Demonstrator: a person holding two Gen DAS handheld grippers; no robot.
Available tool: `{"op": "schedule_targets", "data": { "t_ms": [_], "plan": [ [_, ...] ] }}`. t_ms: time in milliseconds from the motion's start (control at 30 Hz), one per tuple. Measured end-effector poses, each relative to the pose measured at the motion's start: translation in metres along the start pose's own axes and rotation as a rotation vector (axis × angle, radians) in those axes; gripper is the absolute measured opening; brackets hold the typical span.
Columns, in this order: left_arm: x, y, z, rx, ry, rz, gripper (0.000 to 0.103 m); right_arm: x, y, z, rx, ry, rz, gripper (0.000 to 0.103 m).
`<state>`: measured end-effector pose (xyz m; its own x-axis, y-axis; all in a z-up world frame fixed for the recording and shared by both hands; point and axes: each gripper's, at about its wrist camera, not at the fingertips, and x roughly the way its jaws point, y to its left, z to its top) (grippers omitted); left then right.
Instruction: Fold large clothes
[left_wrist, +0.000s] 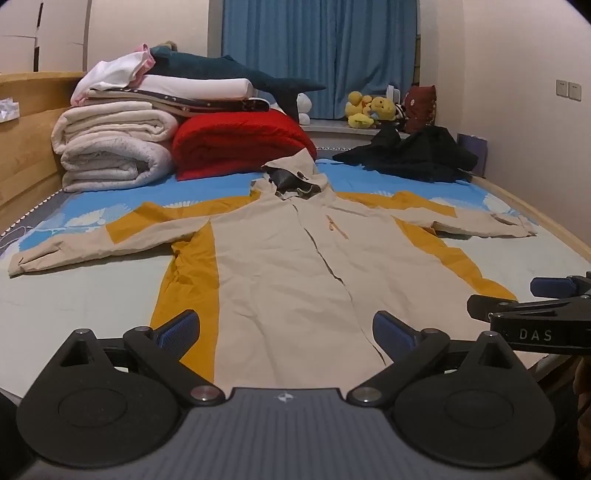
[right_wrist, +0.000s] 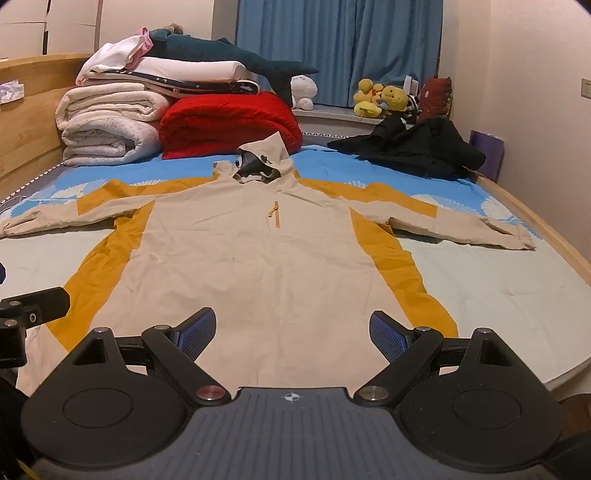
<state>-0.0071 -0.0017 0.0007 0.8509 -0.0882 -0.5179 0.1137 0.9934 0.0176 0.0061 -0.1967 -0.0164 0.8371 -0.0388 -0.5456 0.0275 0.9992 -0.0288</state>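
A large beige hooded jacket (left_wrist: 288, 266) with mustard-yellow side panels lies flat, front up, on the bed, both sleeves spread out and the hood pointing away. It also shows in the right wrist view (right_wrist: 251, 258). My left gripper (left_wrist: 286, 332) is open and empty, just above the jacket's hem, near the zipper. My right gripper (right_wrist: 291, 334) is open and empty, over the hem toward the right side. The right gripper shows at the right edge of the left wrist view (left_wrist: 532, 306).
The bed (right_wrist: 498, 280) has a blue and pale sheet and a wooden frame. Folded white quilts (left_wrist: 110, 147), a red blanket (left_wrist: 240, 144) and a shark plush (left_wrist: 229, 74) are stacked at the far left. A black garment (left_wrist: 413, 151) lies far right. Yellow plush toys (right_wrist: 380, 99) sit on the sill.
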Motion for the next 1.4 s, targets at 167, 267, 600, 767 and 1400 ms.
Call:
{"op": "schedule_targets", "data": {
  "t_ms": [167,267,600,767,1400],
  "plan": [
    [0.002,0.000,-0.001,-0.007,0.006,-0.001,0.101,0.004,0.001,0.002,-0.004,0.005,0.001,0.090],
    [0.002,0.001,-0.001,-0.007,0.002,-0.009,0.092,0.002,0.002,-0.003,0.010,-0.004,0.002,0.090],
    [0.030,0.039,0.022,0.079,-0.022,-0.037,0.033,0.021,-0.048,0.021,0.100,-0.068,-0.036,0.050],
    [0.065,0.076,0.031,0.122,-0.005,-0.013,0.032,0.048,-0.087,0.034,0.089,-0.079,-0.087,0.044],
    [0.179,0.187,-0.031,-0.331,0.566,0.117,0.028,0.164,-0.173,-0.039,0.441,0.493,-0.255,0.028]
  ]
}}
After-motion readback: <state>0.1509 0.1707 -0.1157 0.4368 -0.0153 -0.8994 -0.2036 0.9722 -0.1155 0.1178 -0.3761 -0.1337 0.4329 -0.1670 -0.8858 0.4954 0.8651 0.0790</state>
